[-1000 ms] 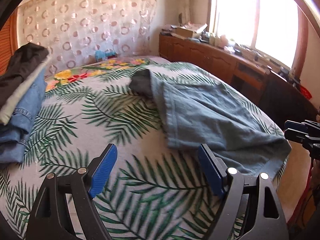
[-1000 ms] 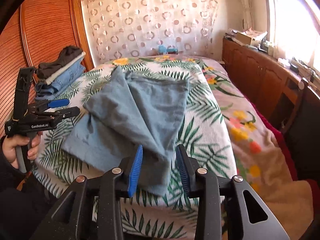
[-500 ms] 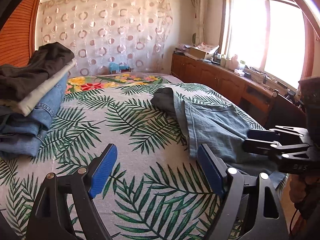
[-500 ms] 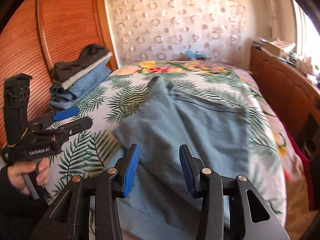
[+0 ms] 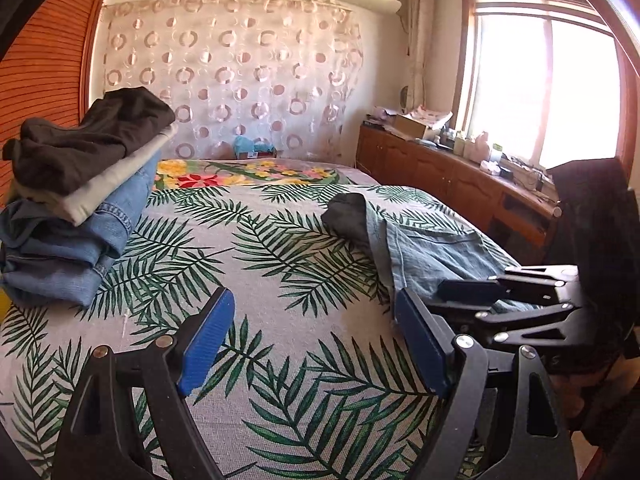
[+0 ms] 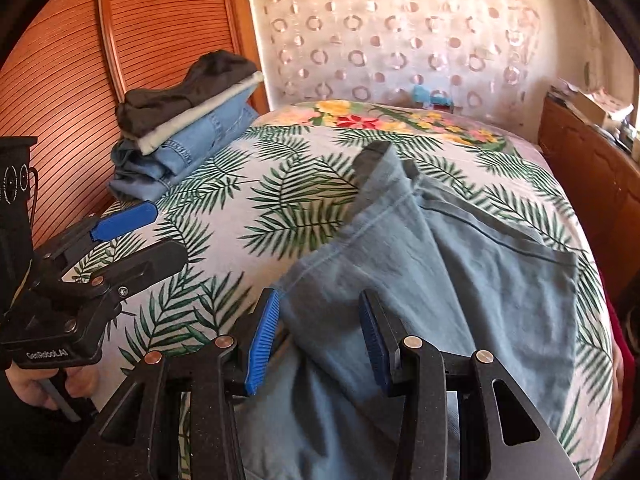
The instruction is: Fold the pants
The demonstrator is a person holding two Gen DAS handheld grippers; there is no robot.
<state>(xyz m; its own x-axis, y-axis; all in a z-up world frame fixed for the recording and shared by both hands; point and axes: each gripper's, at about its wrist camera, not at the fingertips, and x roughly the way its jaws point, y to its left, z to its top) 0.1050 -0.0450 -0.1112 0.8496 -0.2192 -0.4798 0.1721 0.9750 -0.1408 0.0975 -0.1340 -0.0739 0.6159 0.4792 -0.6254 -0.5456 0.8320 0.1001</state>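
Note:
Grey-blue pants (image 6: 460,280) lie loosely spread on the bed, dark waistband end far, legs toward me. They also show in the left wrist view (image 5: 424,248) at the right. My right gripper (image 6: 318,316) is open, its jaws low over the near part of the pants, a fold edge between them. My left gripper (image 5: 316,332) is open and empty over the bare palm-leaf bedspread (image 5: 248,264), left of the pants. The left gripper also shows at the left of the right wrist view (image 6: 136,232), the right gripper at the right of the left wrist view (image 5: 472,292).
A stack of folded clothes (image 5: 76,200), jeans under beige and black pieces, sits at the bed's left side by the wooden slatted wall (image 6: 120,40). A wooden cabinet (image 5: 460,188) with clutter runs along the right under the window. A curtain hangs behind the bed.
Both grippers have dropped lower and moved in toward the bed. The right gripper has come down onto the near part of the pants and its jaws have opened wider. The left stays open.

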